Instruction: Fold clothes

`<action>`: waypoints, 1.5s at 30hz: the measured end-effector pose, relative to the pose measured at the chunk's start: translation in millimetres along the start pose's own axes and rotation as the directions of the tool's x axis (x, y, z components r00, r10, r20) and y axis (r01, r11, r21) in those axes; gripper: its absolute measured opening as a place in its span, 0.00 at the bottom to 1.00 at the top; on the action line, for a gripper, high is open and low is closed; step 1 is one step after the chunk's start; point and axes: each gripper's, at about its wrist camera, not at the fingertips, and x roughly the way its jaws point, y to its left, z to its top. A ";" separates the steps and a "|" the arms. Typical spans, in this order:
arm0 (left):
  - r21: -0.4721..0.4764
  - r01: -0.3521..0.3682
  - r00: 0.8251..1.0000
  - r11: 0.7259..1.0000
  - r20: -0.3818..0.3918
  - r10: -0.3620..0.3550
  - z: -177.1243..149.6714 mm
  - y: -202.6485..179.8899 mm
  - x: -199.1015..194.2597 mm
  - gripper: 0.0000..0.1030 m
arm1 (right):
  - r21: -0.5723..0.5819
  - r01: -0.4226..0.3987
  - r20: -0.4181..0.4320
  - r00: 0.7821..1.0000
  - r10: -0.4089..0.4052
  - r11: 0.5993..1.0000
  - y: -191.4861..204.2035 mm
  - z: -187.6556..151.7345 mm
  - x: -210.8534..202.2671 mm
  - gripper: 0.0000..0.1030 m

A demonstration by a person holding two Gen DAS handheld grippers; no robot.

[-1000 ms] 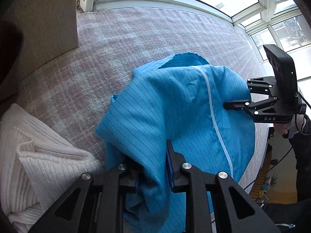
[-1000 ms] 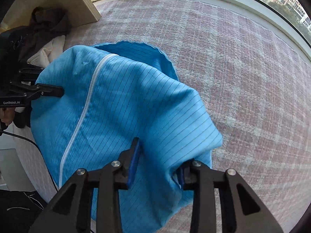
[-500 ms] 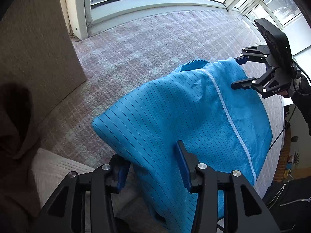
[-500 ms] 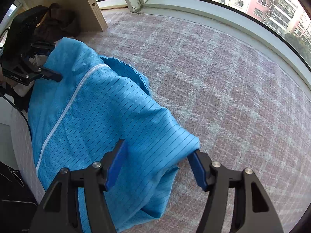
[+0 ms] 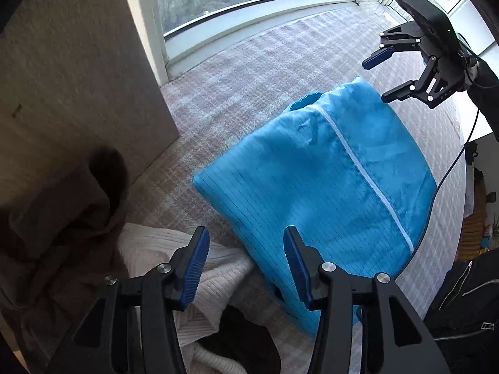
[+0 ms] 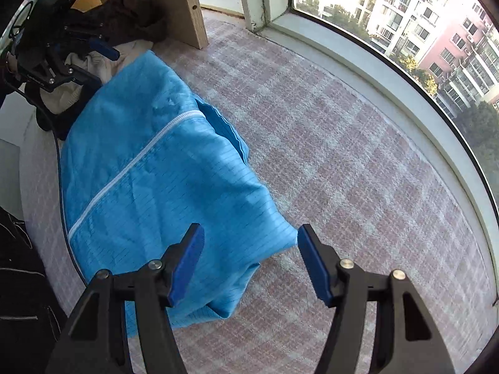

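Observation:
A blue pinstriped garment [image 5: 312,193] with a white zip lies folded on the pink plaid surface [image 5: 249,71]. My left gripper [image 5: 246,265] hangs open above the garment's near corner, with nothing between its blue pads. In the right wrist view the same garment [image 6: 156,187] spreads to the left, and my right gripper [image 6: 251,261] stands open over its opposite corner, also holding nothing. Each gripper shows in the other's view: the right gripper [image 5: 383,78] at the garment's far edge, and the left gripper [image 6: 103,65] at the upper left.
A white ribbed knit [image 5: 218,268] and a brown garment [image 5: 62,218] lie piled beside a wooden panel [image 5: 78,93]. A window ledge [image 6: 374,62] curves round the surface. A black jacket [image 5: 461,296] and a cable [image 6: 62,187] sit at the surface's edge.
Both grippers were shut on folds of the blue garment. They have let go, opened and risen, and the garment now lies loose on the surface.

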 end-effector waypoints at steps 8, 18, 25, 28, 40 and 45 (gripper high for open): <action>0.217 0.083 0.991 0.973 -0.118 -0.058 97.1 -28.5 54.5 0.47 | -0.113 -0.062 -0.108 0.993 0.050 0.992 16.7 35.3 41.6 0.61; 0.209 0.141 0.982 0.968 -0.156 -0.109 125.6 -17.7 95.5 0.51 | -0.021 -0.182 -0.113 0.977 0.179 0.983 -5.8 29.1 62.9 0.63; 0.203 0.178 0.975 0.963 -0.165 -0.146 137.0 -11.4 105.2 0.53 | -0.023 -0.179 -0.090 0.980 0.176 0.984 -4.6 27.9 62.3 0.63; 0.201 0.192 0.973 0.960 -0.167 -0.160 138.8 -9.6 104.2 0.54 | -0.046 -0.160 -0.079 0.985 0.156 0.986 0.4 26.3 62.4 0.63; 0.234 0.170 0.979 0.957 -0.152 -0.137 128.0 -21.6 90.2 0.58 | -0.106 -0.096 0.041 0.994 0.101 0.990 25.9 17.4 35.7 0.07; 0.259 0.176 0.979 0.950 -0.148 -0.141 118.6 -40.7 86.9 0.60 | -0.132 -0.081 0.083 0.992 0.092 0.988 35.4 7.3 18.5 0.06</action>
